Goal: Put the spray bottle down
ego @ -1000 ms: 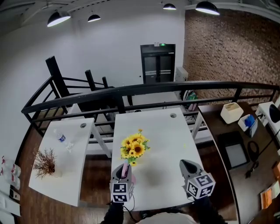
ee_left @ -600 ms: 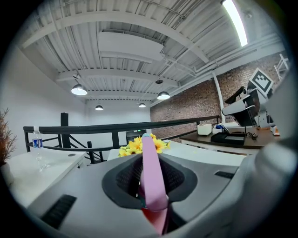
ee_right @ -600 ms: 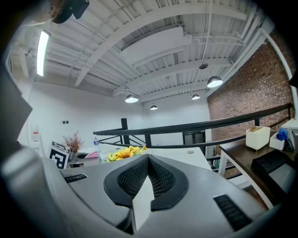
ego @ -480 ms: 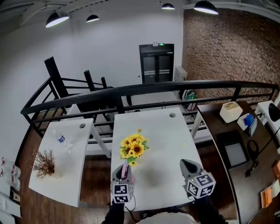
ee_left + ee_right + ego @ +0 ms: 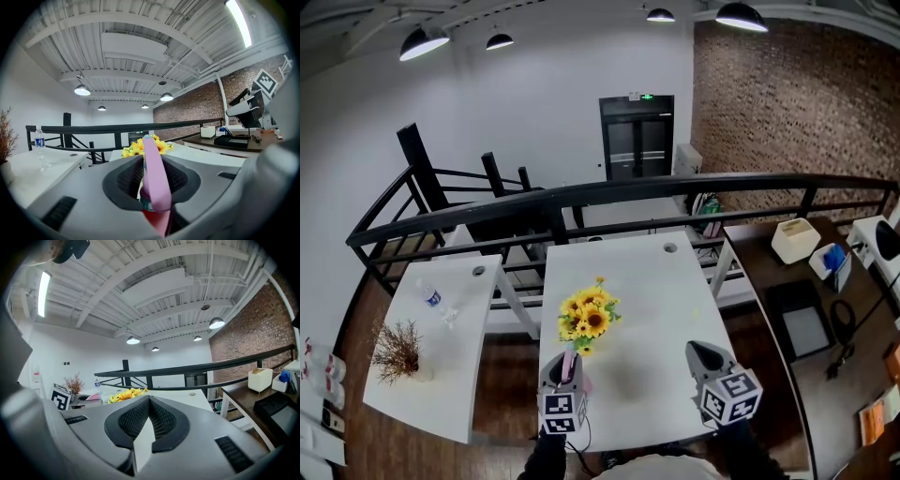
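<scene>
Opening left claw (image 5: pixel 562 373) round pink bottle (image 5: pixel 154 178)

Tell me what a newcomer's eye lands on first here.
The bright sunflowers in the middle of the white table stand out first. Nearer the person, the left tongs are opening with a pink spray bottle between them. A red brick wall fills the right side behind the black railing.

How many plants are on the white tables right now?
2. Sunflowers stand on the middle white table, toward its near end. A dried brown plant stands near the left edge of the left white table. None looks hidden.
</scene>
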`<state>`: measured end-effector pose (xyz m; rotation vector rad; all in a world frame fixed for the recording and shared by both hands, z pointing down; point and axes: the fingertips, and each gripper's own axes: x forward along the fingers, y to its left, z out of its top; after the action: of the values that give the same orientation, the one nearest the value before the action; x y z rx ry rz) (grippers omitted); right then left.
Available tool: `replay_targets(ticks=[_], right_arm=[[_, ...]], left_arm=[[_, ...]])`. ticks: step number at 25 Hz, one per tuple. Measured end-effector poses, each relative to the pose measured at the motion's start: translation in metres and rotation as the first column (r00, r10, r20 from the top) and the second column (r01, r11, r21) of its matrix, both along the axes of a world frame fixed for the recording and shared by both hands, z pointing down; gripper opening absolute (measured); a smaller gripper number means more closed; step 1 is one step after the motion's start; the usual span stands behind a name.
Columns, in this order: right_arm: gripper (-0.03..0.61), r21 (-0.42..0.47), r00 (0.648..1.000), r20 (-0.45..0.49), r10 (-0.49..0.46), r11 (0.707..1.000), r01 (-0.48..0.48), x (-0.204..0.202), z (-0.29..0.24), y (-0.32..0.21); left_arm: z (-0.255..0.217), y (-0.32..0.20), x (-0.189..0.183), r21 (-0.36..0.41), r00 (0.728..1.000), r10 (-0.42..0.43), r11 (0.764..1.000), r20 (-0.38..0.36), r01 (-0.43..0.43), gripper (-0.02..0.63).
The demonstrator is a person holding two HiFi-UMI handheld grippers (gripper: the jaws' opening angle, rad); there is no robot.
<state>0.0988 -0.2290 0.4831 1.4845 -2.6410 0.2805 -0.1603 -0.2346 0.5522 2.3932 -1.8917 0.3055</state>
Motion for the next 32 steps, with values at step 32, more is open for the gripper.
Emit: replay_targets(ticks=[32], right_arm=[[-0.021,-0.016,1.000,0.025,0.001,1.000,0.000,0.000,0.005,0.005]], left_arm=[[-0.092,0.076,-0.012,0.244,0.991,-0.101,0.962,-0.087,0.119,0.179]])
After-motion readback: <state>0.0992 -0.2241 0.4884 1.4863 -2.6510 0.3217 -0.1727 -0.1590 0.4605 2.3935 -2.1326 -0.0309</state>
